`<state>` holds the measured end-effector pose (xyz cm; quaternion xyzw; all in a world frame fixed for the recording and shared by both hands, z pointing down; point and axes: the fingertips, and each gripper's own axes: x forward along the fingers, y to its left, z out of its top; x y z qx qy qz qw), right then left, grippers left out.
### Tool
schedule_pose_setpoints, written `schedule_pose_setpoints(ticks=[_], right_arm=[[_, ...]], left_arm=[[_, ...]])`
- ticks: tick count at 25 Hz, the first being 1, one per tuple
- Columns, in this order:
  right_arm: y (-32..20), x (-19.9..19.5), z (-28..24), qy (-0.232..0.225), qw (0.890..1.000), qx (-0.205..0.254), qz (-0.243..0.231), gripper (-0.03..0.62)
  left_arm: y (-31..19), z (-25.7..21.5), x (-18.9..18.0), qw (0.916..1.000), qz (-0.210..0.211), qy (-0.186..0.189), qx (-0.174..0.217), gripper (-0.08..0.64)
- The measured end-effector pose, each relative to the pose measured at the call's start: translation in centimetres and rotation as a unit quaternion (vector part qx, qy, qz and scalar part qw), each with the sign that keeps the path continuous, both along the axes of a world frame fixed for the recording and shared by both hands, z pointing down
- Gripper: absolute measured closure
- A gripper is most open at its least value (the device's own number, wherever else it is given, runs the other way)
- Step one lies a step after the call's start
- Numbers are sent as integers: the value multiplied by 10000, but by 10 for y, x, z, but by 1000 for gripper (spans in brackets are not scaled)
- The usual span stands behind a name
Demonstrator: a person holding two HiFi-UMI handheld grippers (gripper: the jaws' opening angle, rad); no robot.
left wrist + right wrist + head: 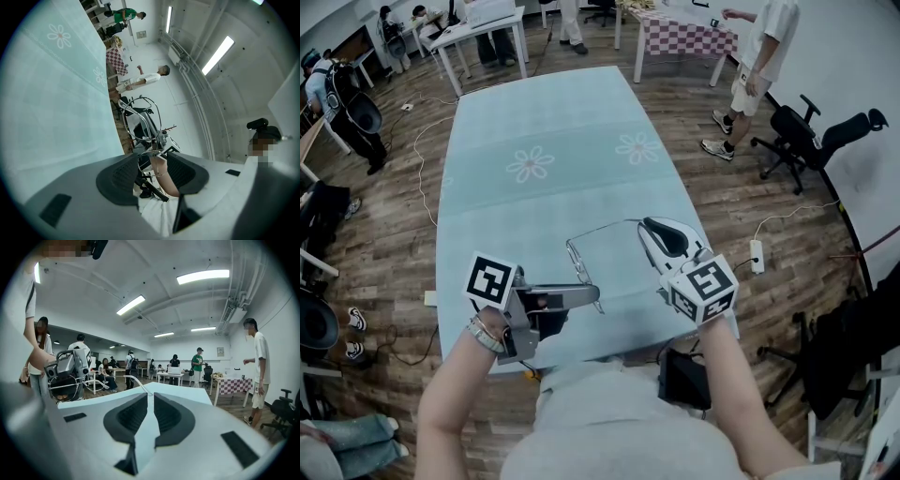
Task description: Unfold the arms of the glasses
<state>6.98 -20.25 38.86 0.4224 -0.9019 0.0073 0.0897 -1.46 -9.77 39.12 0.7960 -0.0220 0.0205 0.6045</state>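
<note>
Thin wire-rimmed glasses [581, 261] hang over the near part of the pale blue flowered tablecloth [544, 141]. My left gripper [596, 297] comes in from the left and is shut on the frame. One lens rim sits between its pads [152, 161] and the other lens [142, 117] stands beyond them. One arm of the glasses [609, 227] stretches right to my right gripper [644, 225]. That gripper's jaws are nearly together and pinch the arm's curved end [137, 381] at the tips [150, 395]. The left gripper [70, 367] shows in the right gripper view at the left.
The table's near edge lies just under both hands, above the person's lap. A power strip [757, 255] and cables lie on the wooden floor to the right, near office chairs [806, 131]. People stand by a checkered table [684, 37] at the back.
</note>
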Motion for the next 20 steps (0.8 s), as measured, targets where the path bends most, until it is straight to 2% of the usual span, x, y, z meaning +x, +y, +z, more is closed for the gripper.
schedule_pose_setpoints(ticks=[12,20], right_arm=[[3,1,-2,16,10000,-6,-17,500],[10,1,7,73,9999,-59,-73,491]], left_arm=[[-3,-6,-5,9999,-107,57,15,359],[-4,-6,-6,9999,-131,87,10,359]])
